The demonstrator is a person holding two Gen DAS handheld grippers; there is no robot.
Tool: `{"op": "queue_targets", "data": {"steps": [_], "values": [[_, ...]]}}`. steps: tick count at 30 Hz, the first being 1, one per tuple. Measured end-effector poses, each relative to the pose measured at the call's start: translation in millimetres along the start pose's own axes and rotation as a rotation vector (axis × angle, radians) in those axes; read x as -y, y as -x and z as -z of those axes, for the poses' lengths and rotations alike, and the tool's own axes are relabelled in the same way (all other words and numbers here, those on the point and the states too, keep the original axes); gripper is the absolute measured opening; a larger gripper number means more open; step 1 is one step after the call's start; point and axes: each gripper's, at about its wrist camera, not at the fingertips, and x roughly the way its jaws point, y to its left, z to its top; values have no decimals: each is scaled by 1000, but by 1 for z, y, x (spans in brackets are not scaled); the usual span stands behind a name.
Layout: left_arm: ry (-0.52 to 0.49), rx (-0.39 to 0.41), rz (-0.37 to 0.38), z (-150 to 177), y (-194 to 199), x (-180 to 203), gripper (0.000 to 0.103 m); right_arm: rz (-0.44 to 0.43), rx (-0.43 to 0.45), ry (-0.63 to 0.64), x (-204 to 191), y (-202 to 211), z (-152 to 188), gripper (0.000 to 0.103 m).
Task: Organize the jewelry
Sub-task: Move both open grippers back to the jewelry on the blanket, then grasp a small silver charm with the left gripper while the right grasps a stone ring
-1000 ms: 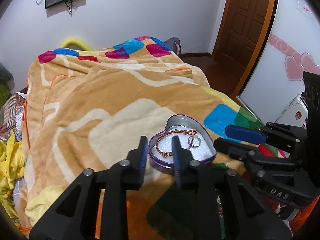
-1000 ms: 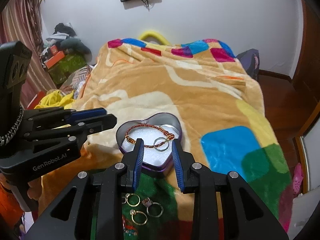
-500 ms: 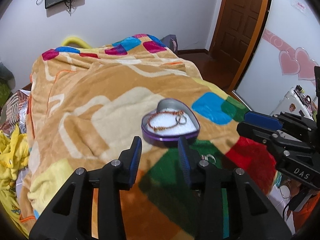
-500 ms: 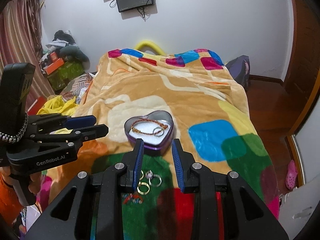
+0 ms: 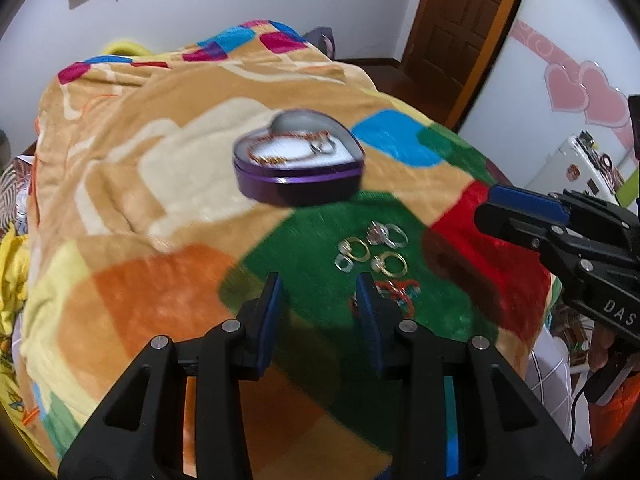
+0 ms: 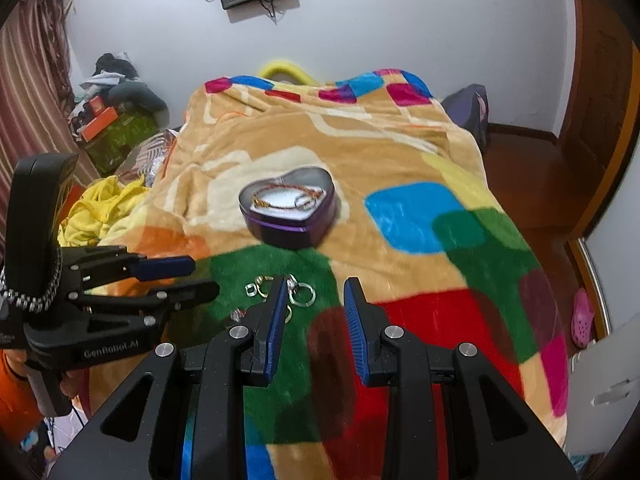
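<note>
A purple heart-shaped tin (image 5: 298,168) sits on the bed blanket, holding a red-gold bracelet (image 5: 280,148) and a silver ring (image 5: 322,146); it also shows in the right wrist view (image 6: 292,210). Several loose gold and silver rings (image 5: 372,250) lie on the green patch in front of it, with a small red trinket (image 5: 400,292) nearer me. In the right wrist view the rings (image 6: 280,290) are partly hidden by a finger. My left gripper (image 5: 320,308) is open and empty, short of the rings. My right gripper (image 6: 314,312) is open and empty beside them.
The colourful blanket (image 6: 400,208) covers the whole bed. Yellow clothes (image 6: 100,208) and boxes (image 6: 116,132) lie left of the bed. A wooden door (image 5: 468,28) and a white cabinet with heart stickers (image 5: 580,92) stand to the right.
Both grippers have pulled back from the tin towards the near end of the bed. The tin now lies farther off and the loose rings have come into view.
</note>
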Motion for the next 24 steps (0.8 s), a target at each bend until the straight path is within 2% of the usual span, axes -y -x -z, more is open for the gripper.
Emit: {"op": "queue_targets", "data": {"steps": [2, 6, 13, 24], "values": [[-6, -8, 9, 3, -4, 4, 36, 3, -9, -3, 1, -1, 4, 26], [-19, -22, 30, 7, -11, 10, 20, 2, -25, -8, 2, -4, 9, 26], [-28, -30, 69, 8, -18, 17, 9, -2, -53, -13, 4, -12, 15, 26], [-17, 39, 55, 2, 1, 7, 9, -13, -78, -10, 2, -26, 14, 26]]}}
